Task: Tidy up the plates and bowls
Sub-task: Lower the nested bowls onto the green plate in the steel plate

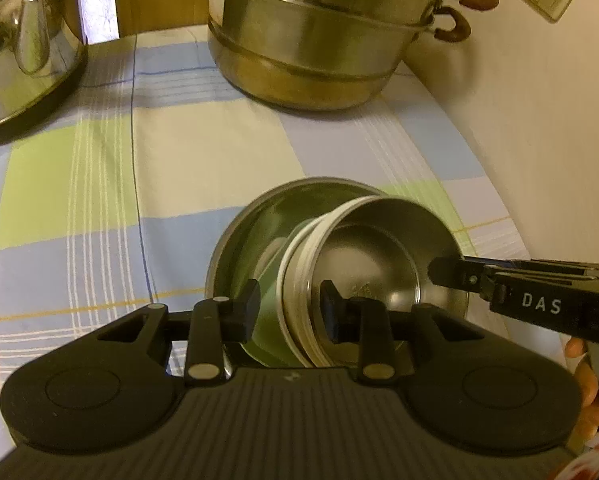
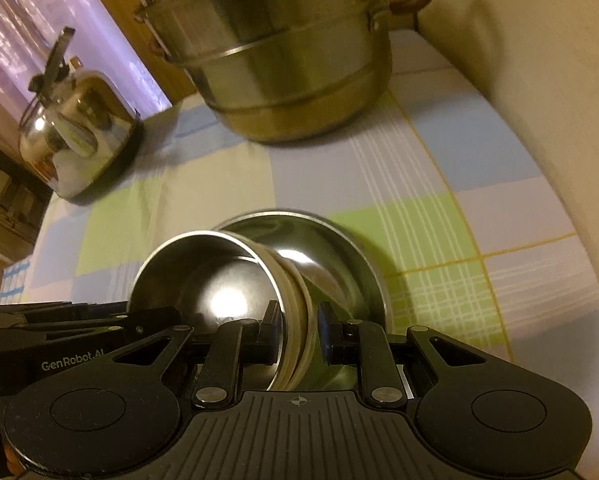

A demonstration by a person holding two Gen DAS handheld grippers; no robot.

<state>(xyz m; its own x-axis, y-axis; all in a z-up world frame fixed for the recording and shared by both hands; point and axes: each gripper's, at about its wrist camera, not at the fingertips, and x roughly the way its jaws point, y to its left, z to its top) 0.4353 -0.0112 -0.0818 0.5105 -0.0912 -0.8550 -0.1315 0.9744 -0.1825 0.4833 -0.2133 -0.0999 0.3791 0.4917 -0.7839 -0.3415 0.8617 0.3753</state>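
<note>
A large steel bowl (image 1: 251, 232) sits on the checked cloth. A smaller steel bowl with a white rim (image 1: 379, 252) leans tilted inside it. My left gripper (image 1: 289, 308) straddles the small bowl's near rim, jaws wide, one finger inside the bowl, one outside. My right gripper (image 1: 443, 270) comes in from the right and touches the small bowl's far rim. In the right wrist view my right gripper (image 2: 299, 336) is closed on the small bowl's (image 2: 219, 280) white rim, the large bowl (image 2: 331, 248) behind it. The left gripper's body (image 2: 79, 320) shows at left.
A tall stacked steel steamer pot (image 1: 323, 32) stands at the back of the table, also in the right wrist view (image 2: 275, 60). A shiny kettle (image 1: 23, 48) stands back left (image 2: 79, 136). A wall (image 1: 539, 120) with sockets runs along the right edge.
</note>
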